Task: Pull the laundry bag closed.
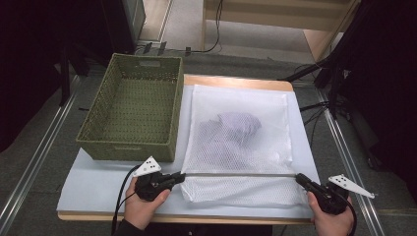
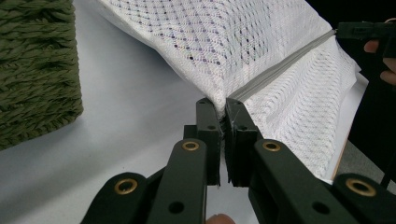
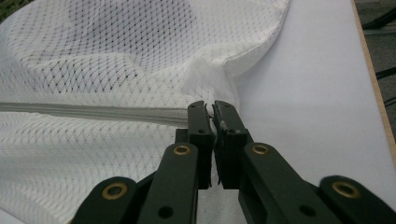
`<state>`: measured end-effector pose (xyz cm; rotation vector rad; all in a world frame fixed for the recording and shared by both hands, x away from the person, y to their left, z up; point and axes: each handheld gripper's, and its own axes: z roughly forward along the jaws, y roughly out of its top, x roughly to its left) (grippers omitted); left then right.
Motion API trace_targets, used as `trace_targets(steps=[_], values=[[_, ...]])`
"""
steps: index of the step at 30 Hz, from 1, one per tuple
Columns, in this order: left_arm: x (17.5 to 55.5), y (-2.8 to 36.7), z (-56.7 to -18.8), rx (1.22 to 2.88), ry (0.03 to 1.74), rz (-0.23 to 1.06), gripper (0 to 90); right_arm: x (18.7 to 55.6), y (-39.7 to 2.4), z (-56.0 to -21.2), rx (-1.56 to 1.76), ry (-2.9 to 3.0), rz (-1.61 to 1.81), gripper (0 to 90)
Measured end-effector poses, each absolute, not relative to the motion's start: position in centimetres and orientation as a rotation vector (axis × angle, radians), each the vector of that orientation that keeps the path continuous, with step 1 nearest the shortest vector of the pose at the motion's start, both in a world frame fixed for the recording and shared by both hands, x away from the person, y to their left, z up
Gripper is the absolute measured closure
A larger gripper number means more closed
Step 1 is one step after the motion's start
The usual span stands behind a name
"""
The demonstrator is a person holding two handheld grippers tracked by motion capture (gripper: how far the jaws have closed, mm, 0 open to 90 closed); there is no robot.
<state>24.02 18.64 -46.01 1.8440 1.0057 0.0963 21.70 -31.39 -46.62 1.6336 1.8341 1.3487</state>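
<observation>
A white mesh laundry bag (image 1: 239,142) lies on the white table cover, with a purple garment (image 1: 237,127) showing through its netting. A grey zipper (image 1: 239,174) runs across the bag near its front edge, pulled taut. My left gripper (image 1: 181,176) is shut on the bag's left end of the zipper; in the left gripper view its jaws (image 2: 222,105) pinch the mesh bag (image 2: 243,42) beside the zipper (image 2: 280,67). My right gripper (image 1: 298,177) is shut on the right end; in the right gripper view its jaws (image 3: 210,106) clamp the mesh bag (image 3: 93,70) where the zipper (image 3: 93,112) ends.
A green woven basket (image 1: 133,110) stands empty at the table's left, also seen as a green wall (image 2: 37,70) in the left gripper view. The table's wooden edge (image 1: 236,81) runs behind the bag. Cables and stand legs lie on the floor at the right.
</observation>
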Motion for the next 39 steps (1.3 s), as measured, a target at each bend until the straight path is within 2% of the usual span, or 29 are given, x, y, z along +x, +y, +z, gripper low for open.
trace_targets(steps=[6,9,12,15,20,31,39], values=[[24.2,18.6,-46.1,1.869,0.979,0.071,86.2,21.8,-31.3,-46.7,1.637,1.834,1.336,87.7],[24.2,18.8,-46.1,1.868,0.944,0.056,78.8,21.8,-31.5,-46.8,1.627,1.834,1.384,86.8],[24.0,18.9,-45.7,1.867,0.931,0.114,63.7,21.9,-31.3,-47.0,1.606,1.823,1.409,76.8],[23.9,19.2,-45.4,1.844,0.914,0.135,52.6,21.9,-30.5,-46.9,1.541,1.845,1.378,65.7],[23.7,20.1,-45.1,1.821,0.898,0.178,38.2,22.1,-29.8,-46.8,1.482,1.855,1.362,48.2],[23.4,21.3,-44.8,1.819,0.921,0.264,17.3,22.5,-29.0,-47.0,1.449,1.854,1.321,19.5],[23.2,22.6,-44.7,1.823,0.918,0.263,13.3,22.6,-29.1,-47.0,1.427,1.858,1.345,14.0]])
